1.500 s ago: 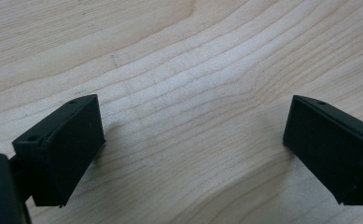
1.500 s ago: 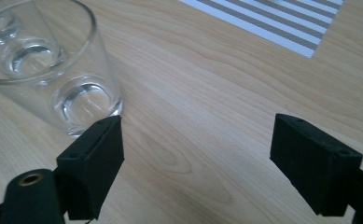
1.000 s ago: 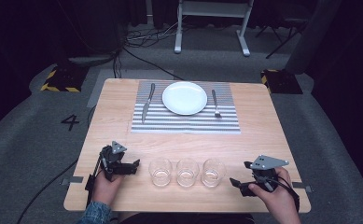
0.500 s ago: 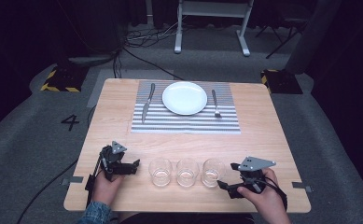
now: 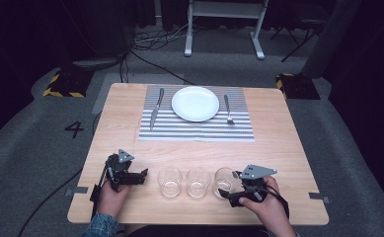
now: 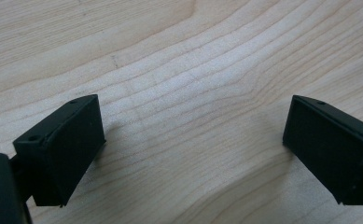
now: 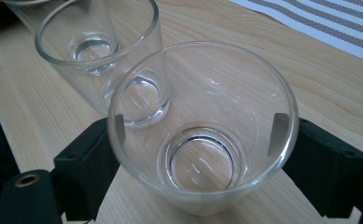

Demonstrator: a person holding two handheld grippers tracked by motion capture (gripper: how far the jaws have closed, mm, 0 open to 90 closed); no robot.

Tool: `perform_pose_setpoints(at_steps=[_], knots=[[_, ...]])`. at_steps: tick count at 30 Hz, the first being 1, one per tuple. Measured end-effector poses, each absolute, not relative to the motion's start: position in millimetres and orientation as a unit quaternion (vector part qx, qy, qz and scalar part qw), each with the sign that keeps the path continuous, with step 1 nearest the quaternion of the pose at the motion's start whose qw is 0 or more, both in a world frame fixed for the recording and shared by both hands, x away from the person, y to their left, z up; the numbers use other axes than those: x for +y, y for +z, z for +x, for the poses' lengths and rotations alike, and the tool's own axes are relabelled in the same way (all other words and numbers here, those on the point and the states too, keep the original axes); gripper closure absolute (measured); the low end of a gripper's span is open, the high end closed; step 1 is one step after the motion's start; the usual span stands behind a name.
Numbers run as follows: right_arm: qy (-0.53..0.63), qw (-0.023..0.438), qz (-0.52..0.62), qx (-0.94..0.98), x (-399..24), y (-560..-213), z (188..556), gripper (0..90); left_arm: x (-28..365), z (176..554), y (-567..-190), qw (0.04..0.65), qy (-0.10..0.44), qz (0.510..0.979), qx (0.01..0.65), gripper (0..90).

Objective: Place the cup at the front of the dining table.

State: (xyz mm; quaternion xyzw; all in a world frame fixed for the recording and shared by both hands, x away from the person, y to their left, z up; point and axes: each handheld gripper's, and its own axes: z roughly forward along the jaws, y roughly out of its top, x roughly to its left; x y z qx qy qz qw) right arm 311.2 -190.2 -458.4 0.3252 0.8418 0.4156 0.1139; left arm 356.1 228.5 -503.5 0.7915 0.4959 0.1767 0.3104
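While the left gripper [image 5: 141, 176] gapes empty, the right gripper [image 7: 200, 154] clasps one of three glasses [image 5: 225, 180].

Your right gripper [image 5: 231, 190] has moved left along the table's near edge. A second ago it sat well apart from the row of glasses; half a second ago, just beside it. Now its jaws stand either side of the rightmost glass [image 5: 225, 181], pads touching the wall in the right gripper view [image 7: 202, 140]. Your right hand [image 5: 266, 205] came along with it.
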Motion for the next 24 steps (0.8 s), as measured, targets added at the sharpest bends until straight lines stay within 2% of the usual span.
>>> perform_pose_setpoints(at_steps=[9,14,24], knots=[[0.421,0.113,0.325,0.839,-182.6,-470.2,316.9,17.9,228.4,356.1,-503.5,0.310,0.177,0.791,0.496,5.5],[0.414,0.135,0.316,0.843,-180.3,-468.5,315.7,19.5,228.4,356.1,-503.5,0.310,0.177,0.791,0.496,5.5],[0.413,0.143,0.336,0.835,-182.1,-462.2,316.2,19.8,228.5,356.1,-503.4,0.310,0.177,0.792,0.496,5.5]])
